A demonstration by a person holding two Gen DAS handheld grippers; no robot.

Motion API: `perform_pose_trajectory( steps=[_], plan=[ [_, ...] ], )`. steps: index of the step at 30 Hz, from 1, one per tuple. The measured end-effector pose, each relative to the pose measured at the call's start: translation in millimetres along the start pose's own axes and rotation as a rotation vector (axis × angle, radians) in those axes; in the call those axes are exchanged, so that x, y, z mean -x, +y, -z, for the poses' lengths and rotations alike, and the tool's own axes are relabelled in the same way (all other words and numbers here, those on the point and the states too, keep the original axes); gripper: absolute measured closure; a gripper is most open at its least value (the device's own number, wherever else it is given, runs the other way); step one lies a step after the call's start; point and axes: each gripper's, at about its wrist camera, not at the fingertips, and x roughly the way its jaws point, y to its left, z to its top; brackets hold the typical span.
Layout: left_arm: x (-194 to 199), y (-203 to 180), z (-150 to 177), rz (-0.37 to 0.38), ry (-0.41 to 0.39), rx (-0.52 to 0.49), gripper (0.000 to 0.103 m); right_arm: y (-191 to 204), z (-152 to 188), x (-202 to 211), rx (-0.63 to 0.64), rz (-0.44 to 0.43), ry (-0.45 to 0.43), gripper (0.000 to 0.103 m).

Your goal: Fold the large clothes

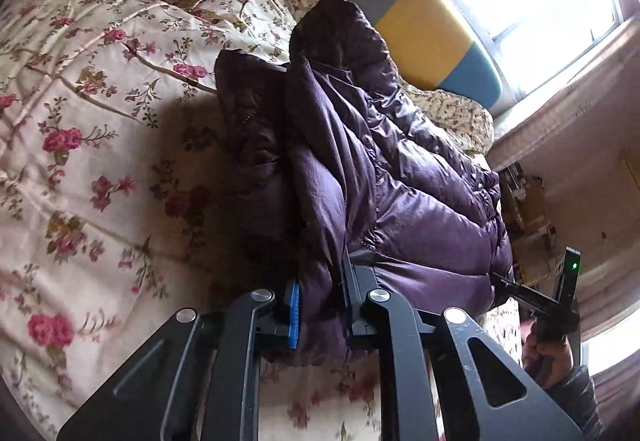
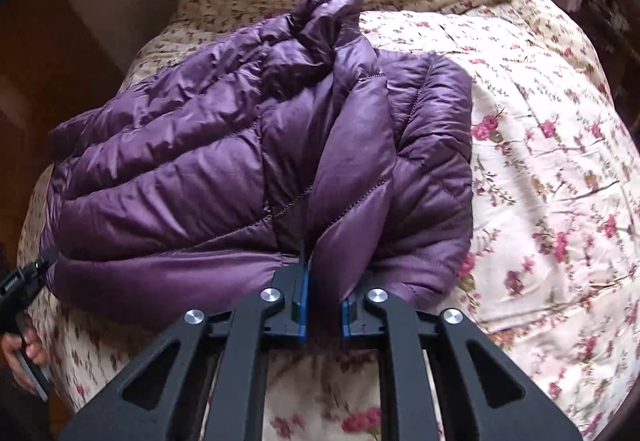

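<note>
Purple quilted puffer jacket (image 2: 224, 169), shiny and puffy, lying bunched and partly folded over itself. In the right wrist view, spreading from 9 o'clock to 2 o'clock, hem bunching at 6 o'clock, one crumpled end rising toward 12 o'clock. In the left wrist view (image 1: 360, 145), heaping up through the centre, from 6 o'clock toward 12 o'clock, creasing in deep folds.

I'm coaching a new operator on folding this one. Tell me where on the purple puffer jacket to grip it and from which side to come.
Grip the purple puffer jacket along its near hem, coming from the bed's front edge, angled down. The hem lies flat and closest, with a thin bunched edge that jaws can pinch, unlike the puffy middle. Both the left gripper and right gripper are already clamped there, apart.
</note>
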Motion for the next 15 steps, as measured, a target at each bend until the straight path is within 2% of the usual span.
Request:
perform_pose_trajectory(
  steps=[4,8,15],
  plan=[
    [18,-2,20,-0.002,0.020,-0.033,0.088,11,32,22,0.099,0.025,0.029,0.094],
    [41,0,52,-0.005,0.041,-0.061,0.088,19,80,48,0.175,0.039,0.048,0.094],
    [90,6,118,0.010,0.051,-0.068,0.088,28,166,83,0.203,0.064,0.046,0.094]
  ],
)
